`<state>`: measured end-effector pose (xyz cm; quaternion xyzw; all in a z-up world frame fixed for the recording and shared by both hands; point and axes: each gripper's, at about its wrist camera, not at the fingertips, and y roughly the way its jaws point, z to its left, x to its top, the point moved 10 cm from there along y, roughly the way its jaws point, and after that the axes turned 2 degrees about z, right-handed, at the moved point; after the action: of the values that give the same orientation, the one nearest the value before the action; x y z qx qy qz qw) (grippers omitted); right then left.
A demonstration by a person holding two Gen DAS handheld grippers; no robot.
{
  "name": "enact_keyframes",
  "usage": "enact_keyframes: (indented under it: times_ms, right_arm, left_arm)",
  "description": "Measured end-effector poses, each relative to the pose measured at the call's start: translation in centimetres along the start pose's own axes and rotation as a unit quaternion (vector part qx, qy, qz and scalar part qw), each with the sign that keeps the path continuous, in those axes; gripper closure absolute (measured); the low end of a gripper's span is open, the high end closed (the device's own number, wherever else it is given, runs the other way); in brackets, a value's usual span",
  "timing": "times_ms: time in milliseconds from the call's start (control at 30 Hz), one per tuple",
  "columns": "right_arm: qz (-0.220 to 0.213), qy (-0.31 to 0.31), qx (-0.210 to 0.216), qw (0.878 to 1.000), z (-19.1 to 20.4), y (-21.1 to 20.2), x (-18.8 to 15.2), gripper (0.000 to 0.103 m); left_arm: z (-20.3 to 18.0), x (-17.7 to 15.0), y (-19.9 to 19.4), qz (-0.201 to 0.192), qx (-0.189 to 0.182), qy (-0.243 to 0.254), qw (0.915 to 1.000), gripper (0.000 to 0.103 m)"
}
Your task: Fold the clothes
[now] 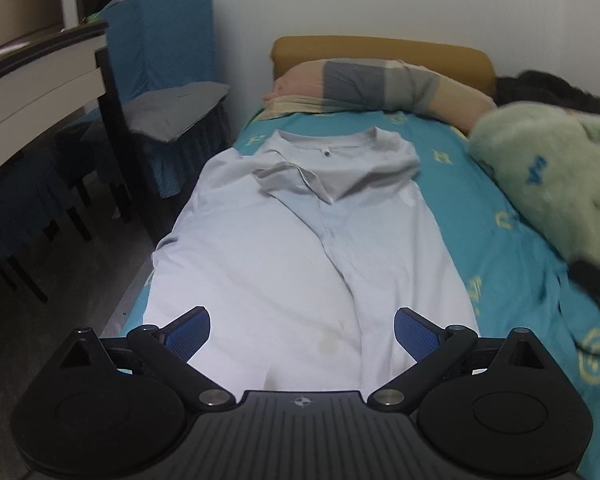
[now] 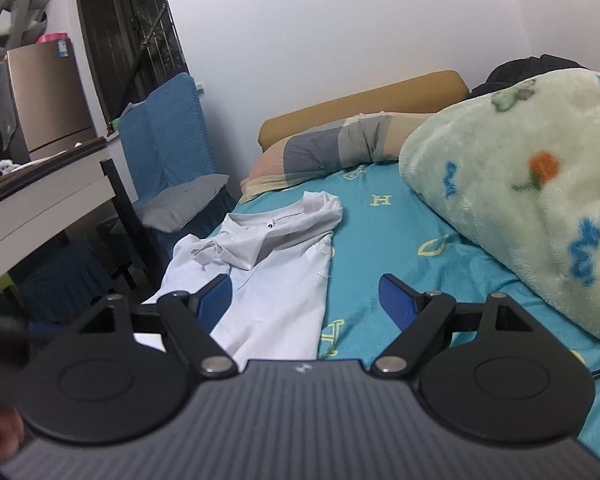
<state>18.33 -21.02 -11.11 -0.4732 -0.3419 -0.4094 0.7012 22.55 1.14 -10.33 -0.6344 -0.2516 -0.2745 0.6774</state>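
While both jaws gape empty, the pale blue cotton shirt (image 1: 300,240) runs lengthwise near-to-far, nearer the left gripper (image 1: 302,334) than the right gripper (image 2: 304,300).

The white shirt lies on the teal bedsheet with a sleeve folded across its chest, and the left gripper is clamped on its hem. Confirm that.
Not quite. The left gripper is open, holding nothing, as the left wrist view shows. The rest stands: the white shirt lies on the teal bedsheet, a sleeve folded across its chest.
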Motion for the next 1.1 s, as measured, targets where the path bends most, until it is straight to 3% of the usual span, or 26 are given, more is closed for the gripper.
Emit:
enact_keyframes:
  times_ms: [100, 267, 367, 533, 600, 733, 833, 900, 1000, 1100]
  right_arm:
    - [0.000, 0.003, -0.006, 1.000, -0.1, 1.3, -0.5, 0.020]
    - [0.023, -0.008, -0.020, 0.999, -0.3, 3.4, -1.9, 0.021]
    - [0.028, 0.018, -0.018, 0.999, -0.8, 4.0, -2.1, 0.021]
    - [0.038, 0.028, -0.026, 0.999, -1.7, 5.7, -2.8, 0.020]
    - [0.043, 0.032, -0.030, 0.998, -2.1, 6.6, -3.1, 0.020]
    - [0.057, 0.048, -0.030, 0.997, -3.0, 8.3, -3.8, 0.020]
    - [0.064, 0.056, -0.031, 0.996, -3.5, 9.2, -4.5, 0.020]
    - [0.065, 0.060, -0.030, 0.996, -3.8, 9.7, -4.7, 0.021]
    - [0.063, 0.066, -0.030, 0.995, -4.2, 10.3, -4.9, 0.020]
    - [0.068, 0.072, -0.030, 0.995, -4.7, 10.8, -5.3, 0.020]
  left_arm:
    - [0.5, 3.1, 2.0, -0.001, 0.007, -0.008, 0.9999, 0.003]
    - [-1.3, 6.5, 7.3, -0.029, 0.012, 0.027, 0.9991, 0.003]
    - [-3.3, 7.8, 10.8, -0.052, 0.004, 0.061, 0.9968, 0.003]
    - [-5.2, 9.0, 17.8, -0.075, 0.054, 0.179, 0.9795, 0.005]
    - [-5.2, 9.3, 20.5, -0.080, 0.076, 0.210, 0.9715, 0.005]
    - [-5.7, 10.2, 25.1, -0.077, 0.087, 0.248, 0.9617, 0.005]
    - [-5.7, 12.6, 26.9, -0.099, 0.097, 0.249, 0.9585, 0.004]
    - [-4.9, 15.1, 27.9, -0.111, 0.118, 0.228, 0.9601, 0.004]
    - [-3.4, 19.3, 28.5, -0.150, 0.170, 0.197, 0.9538, 0.004]
    - [-2.0, 22.2, 29.0, -0.151, 0.184, 0.165, 0.9572, 0.004]
